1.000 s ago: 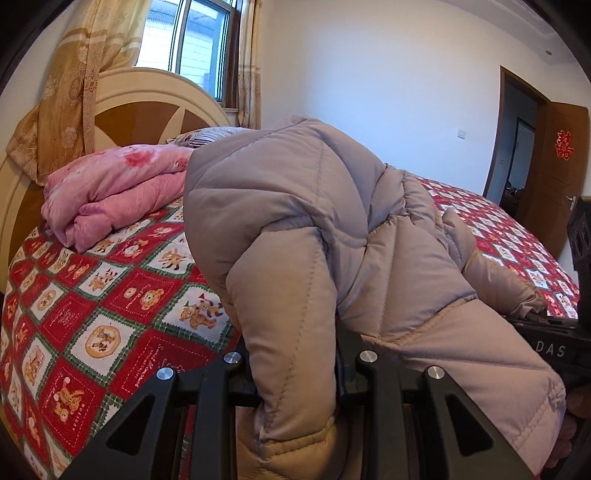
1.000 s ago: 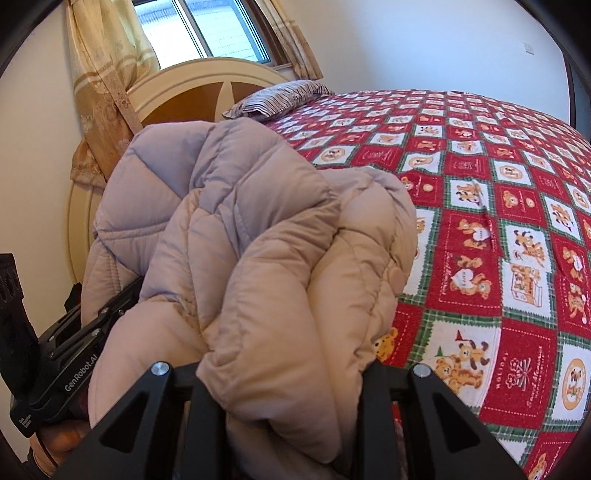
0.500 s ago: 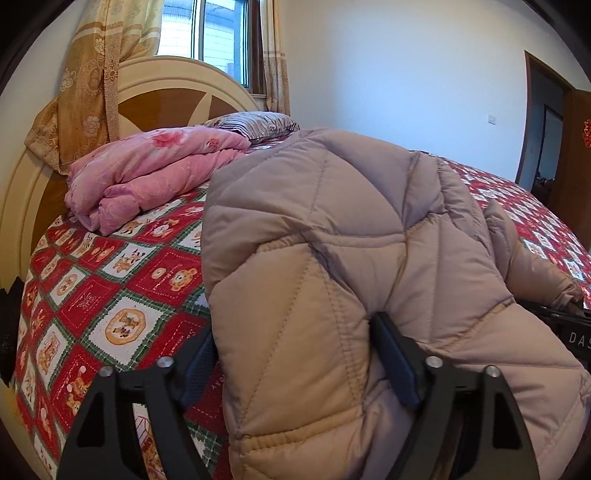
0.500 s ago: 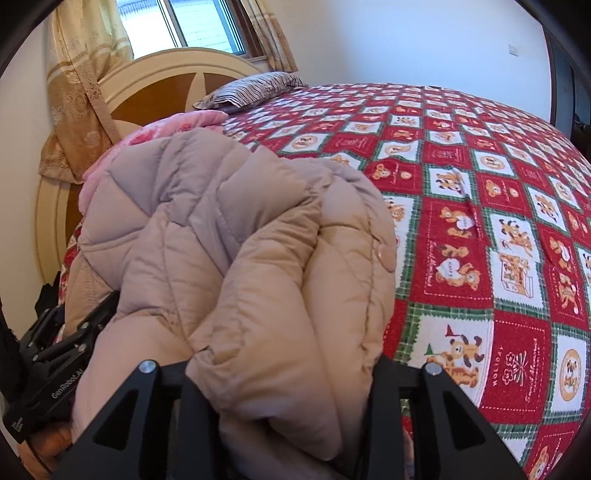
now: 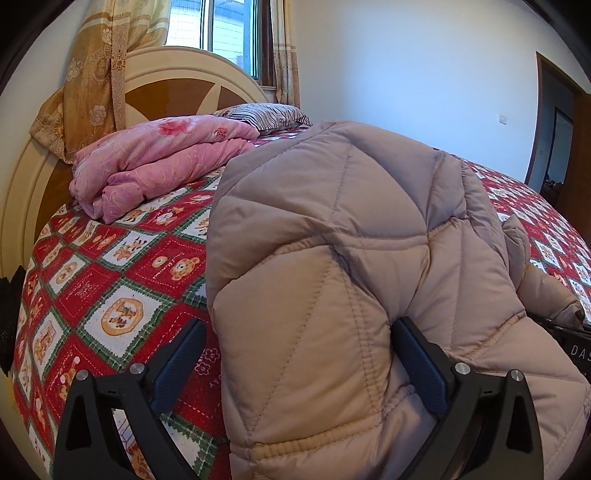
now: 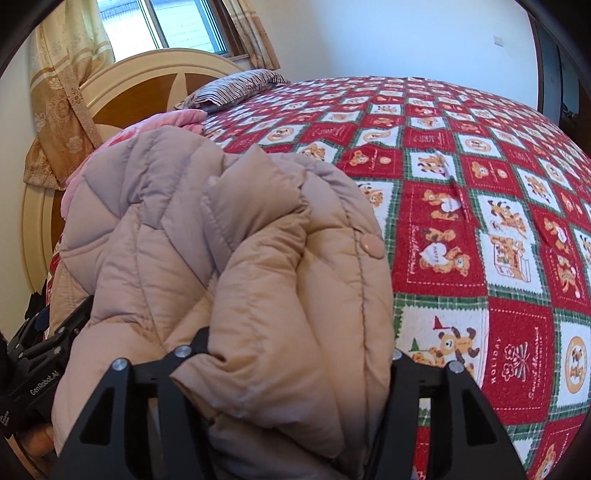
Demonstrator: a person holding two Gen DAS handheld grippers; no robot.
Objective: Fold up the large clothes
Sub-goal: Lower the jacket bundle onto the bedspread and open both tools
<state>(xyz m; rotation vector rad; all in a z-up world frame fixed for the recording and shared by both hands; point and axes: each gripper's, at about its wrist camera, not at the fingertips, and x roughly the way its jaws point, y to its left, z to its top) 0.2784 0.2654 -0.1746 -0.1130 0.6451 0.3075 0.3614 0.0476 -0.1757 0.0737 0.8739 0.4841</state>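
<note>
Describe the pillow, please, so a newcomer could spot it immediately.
Start at the cream headboard under the window. At its foot, on the red patchwork bedspread, lies the pillow, just behind the folded pink quilt. It alone has dark and white stripes.

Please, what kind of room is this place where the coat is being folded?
Most likely a home bedroom. A bed with a curved wooden headboard carries a red patterned bedspread, a striped pillow and a folded pink quilt; a curtained window is behind it.
</note>
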